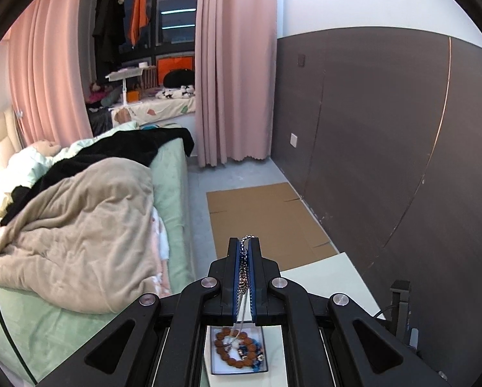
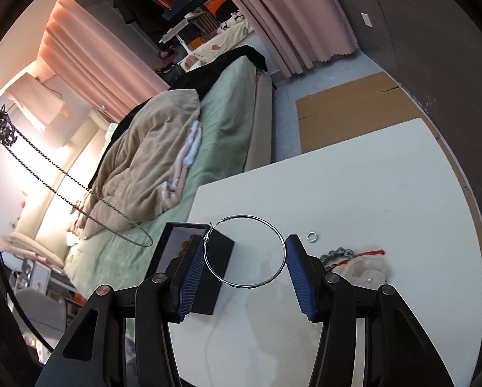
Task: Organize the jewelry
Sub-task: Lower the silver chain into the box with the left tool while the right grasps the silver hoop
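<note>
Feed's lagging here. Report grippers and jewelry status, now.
Left gripper shut on chain necklace, lifted over jewelry box. Right gripper shut on hoop earring above table. Nothing in the way.

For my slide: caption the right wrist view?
Right gripper spans a hoop earring above the white table.

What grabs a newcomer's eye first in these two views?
Probably the big silver hoop spanning the right tongs, pads touching its sides, above the white table. Next, the chain necklace dangling at left over the bed, pinched in the shut left tongs. Under those tongs lies a tray of beaded bracelets.
</note>
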### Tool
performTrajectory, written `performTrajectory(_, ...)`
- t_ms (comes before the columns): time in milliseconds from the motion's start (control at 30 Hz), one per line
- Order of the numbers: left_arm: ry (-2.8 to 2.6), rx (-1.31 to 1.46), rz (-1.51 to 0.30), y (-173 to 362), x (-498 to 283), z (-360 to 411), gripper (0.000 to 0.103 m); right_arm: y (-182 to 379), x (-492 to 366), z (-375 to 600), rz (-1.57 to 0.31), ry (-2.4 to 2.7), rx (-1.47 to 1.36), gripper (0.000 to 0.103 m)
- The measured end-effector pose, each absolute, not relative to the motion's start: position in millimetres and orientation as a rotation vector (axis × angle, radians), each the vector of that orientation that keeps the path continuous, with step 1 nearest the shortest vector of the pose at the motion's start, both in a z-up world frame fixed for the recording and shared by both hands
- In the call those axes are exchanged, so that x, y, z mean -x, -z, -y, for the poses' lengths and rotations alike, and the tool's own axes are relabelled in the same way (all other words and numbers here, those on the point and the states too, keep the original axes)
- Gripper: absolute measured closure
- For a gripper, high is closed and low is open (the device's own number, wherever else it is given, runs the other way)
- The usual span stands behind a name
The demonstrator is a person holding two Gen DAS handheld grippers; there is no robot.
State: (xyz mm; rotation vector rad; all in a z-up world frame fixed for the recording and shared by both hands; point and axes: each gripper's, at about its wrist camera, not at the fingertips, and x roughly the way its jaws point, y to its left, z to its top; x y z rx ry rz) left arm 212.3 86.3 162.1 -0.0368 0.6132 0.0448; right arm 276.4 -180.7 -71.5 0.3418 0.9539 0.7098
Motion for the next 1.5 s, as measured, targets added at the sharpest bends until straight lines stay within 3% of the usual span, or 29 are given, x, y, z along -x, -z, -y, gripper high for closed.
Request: performTrajectory(1500,0.001,0.320,-1.059,71.5,-254.1,-132.7,0.097,67.8,-268.1,128.3,-0.959,-0.787,-0.283,0.051)
